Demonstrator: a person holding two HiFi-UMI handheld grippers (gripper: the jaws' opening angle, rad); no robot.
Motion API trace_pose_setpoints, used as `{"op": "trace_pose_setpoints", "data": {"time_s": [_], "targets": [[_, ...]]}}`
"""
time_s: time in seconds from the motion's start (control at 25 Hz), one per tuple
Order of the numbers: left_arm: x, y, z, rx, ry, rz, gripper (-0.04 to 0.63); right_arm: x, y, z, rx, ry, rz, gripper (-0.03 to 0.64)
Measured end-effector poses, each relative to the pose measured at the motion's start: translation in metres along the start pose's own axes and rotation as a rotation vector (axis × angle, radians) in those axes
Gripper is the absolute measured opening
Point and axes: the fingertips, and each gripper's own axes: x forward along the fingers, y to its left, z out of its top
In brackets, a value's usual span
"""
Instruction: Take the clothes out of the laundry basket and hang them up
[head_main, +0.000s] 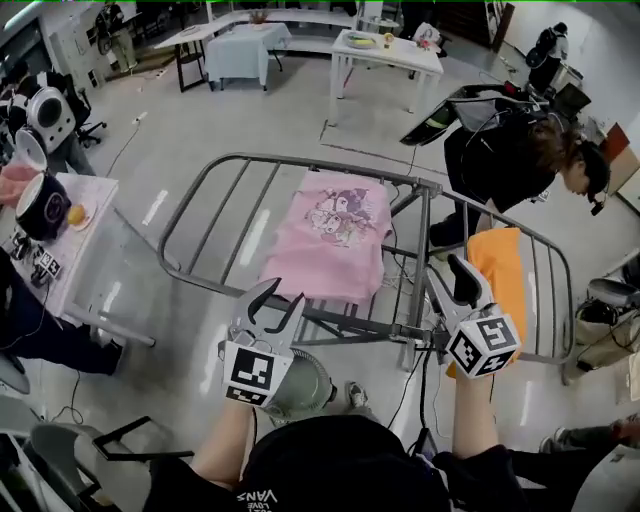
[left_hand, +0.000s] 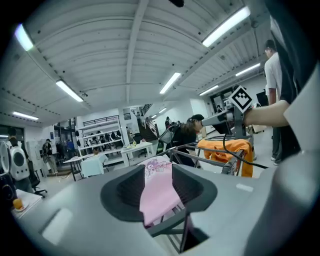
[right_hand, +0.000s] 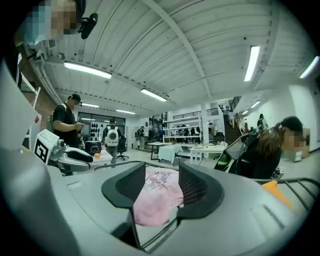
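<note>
**A:** How are the fingers found?

**B:** The left gripper (head_main: 283, 296) is held with its fingers partly spread. Nothing is pinched and nothing is touched. It is seen just over the near rail of the rack (head_main: 420, 190).

**A:** And the other?

**B:** The right gripper (head_main: 466, 272) is likewise kept parted and empty. It is raised at the rack's near right corner, close to the orange cloth (head_main: 500, 262) draped over the rack's right wing. Whether that cloth is brushed cannot be told.

**A:** Where is the clothing placed?

**B:** A pink shirt (head_main: 335, 240) with a cartoon print is spread across the middle of the rack, beyond both grippers and apart from them. In each gripper view it is framed in the gap between the fingers, further off on the rack.

**A:** What is seen around the rack?

**B:** The rack is stood on a pale grey floor (head_main: 200, 150). A round grey thing (head_main: 305, 385) is seen on the floor below the rack's near rail, and what it is cannot be made out. A table (head_main: 85, 250) with a black device and an orange fruit is set left of the rack. White tables (head_main: 385, 50) are ranged beyond the rack. A person (head_main: 510, 150) in black is bent over at the rack's far right. Strip lights are hung from the ceiling overhead.
</note>
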Motion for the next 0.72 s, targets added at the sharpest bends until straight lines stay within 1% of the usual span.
{"op": "trace_pose_setpoints", "data": {"time_s": [0.16,0.36,0.6,0.72], "targets": [[-0.016,0.011,-0.006,0.002,-0.041,-0.037,0.141,-0.019,0.030,-0.007,0.025,-0.030,-0.074,0.202],[-0.037,0.023,-0.019,0.001,-0.065,-0.103,0.141,-0.032,0.074,-0.028,0.099,-0.046,-0.121,0.198],[-0.059,0.038,-0.039,-0.030,-0.072,-0.139,0.141,-0.033,0.126,-0.048,0.135,-0.031,-0.133,0.184],[-0.066,0.042,-0.048,-0.045,-0.066,-0.162,0.140,-0.034,0.146,-0.054,0.141,-0.020,-0.135,0.160]]}}
